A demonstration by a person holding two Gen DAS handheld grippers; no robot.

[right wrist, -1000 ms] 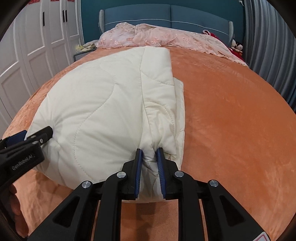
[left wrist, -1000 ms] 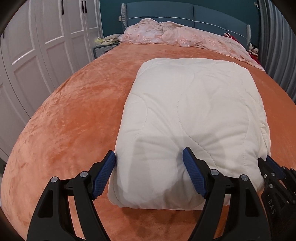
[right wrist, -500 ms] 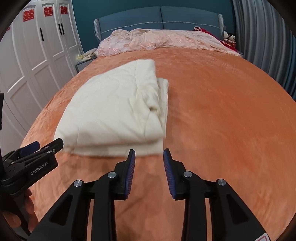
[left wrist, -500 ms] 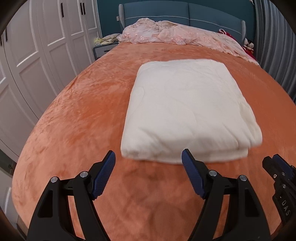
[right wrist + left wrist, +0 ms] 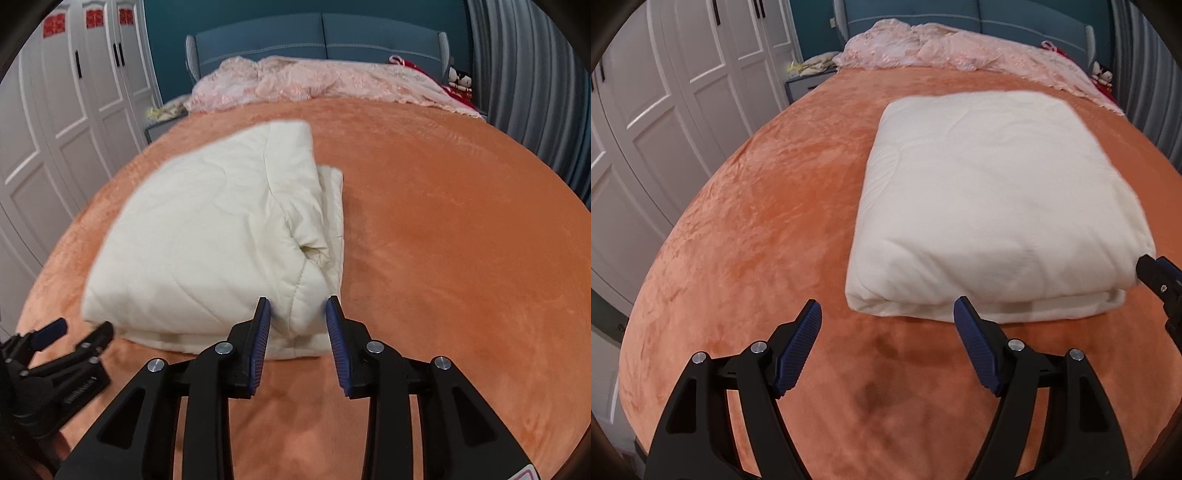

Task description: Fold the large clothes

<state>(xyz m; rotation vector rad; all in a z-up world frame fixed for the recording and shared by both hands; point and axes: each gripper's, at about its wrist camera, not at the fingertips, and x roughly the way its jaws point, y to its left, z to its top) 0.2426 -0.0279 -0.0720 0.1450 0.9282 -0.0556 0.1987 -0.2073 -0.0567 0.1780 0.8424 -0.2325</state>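
Note:
A cream quilted garment (image 5: 990,206) lies folded in a thick rectangle on the orange bedspread (image 5: 746,229); it also shows in the right wrist view (image 5: 221,240). My left gripper (image 5: 888,314) is open and empty, just short of the bundle's near left corner. My right gripper (image 5: 298,304) is open, its fingertips at either side of the bundle's near right corner, not gripping it. The right gripper's tip shows at the right edge of the left wrist view (image 5: 1160,277). The left gripper shows at the lower left of the right wrist view (image 5: 70,332).
A pink lace cover (image 5: 325,81) lies heaped along the blue headboard (image 5: 317,37). White wardrobe doors (image 5: 665,92) line the left side, with a bedside table (image 5: 801,85) beside them. A grey curtain (image 5: 532,85) hangs on the right. The bed's near edge is just below the grippers.
My right gripper let go of the bundle's corner and opened wider. Both grippers pulled back from the garment, then the right one came back to the corner.

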